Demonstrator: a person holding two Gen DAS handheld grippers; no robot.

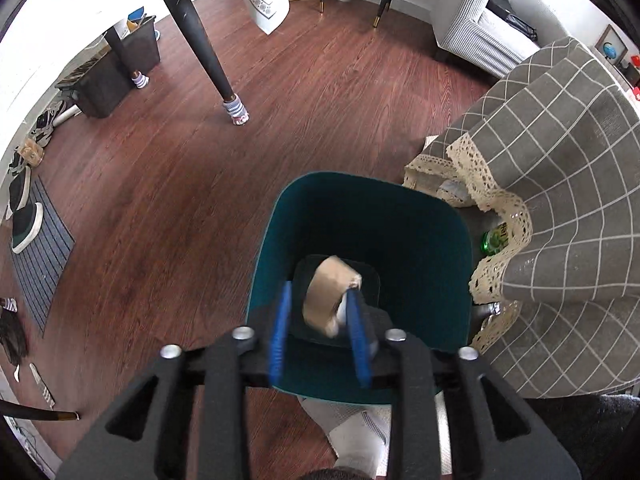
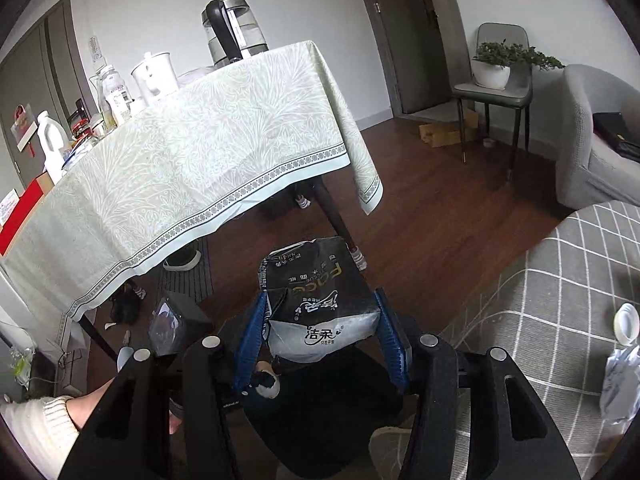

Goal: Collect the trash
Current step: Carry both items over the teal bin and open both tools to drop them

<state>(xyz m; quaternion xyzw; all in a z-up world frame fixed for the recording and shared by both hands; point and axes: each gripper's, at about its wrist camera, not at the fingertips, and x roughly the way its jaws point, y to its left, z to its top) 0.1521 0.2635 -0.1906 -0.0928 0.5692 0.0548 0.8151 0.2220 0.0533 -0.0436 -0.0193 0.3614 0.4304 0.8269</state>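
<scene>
In the left wrist view my left gripper (image 1: 320, 300) is open above a teal trash bin (image 1: 420, 216) on the floor. A crumpled brown paper piece (image 1: 326, 294), blurred, is between and below the blue fingers (image 1: 280, 328), over the bin's dark bottom. In the right wrist view my right gripper (image 2: 322, 312) is shut on a black and white tissue pack (image 2: 320, 296), held in the air above the floor near the dining table (image 2: 180, 168).
A low table with a grey checked cloth (image 1: 560, 200) stands right of the bin; a green bottle (image 1: 494, 240) lies under it. Black table legs (image 1: 200, 52), a dark box (image 1: 116, 76), shoes and a mat (image 1: 36, 248) sit on the wood floor. White cap (image 2: 626, 322) and crumpled paper (image 2: 620, 384) lie on the cloth.
</scene>
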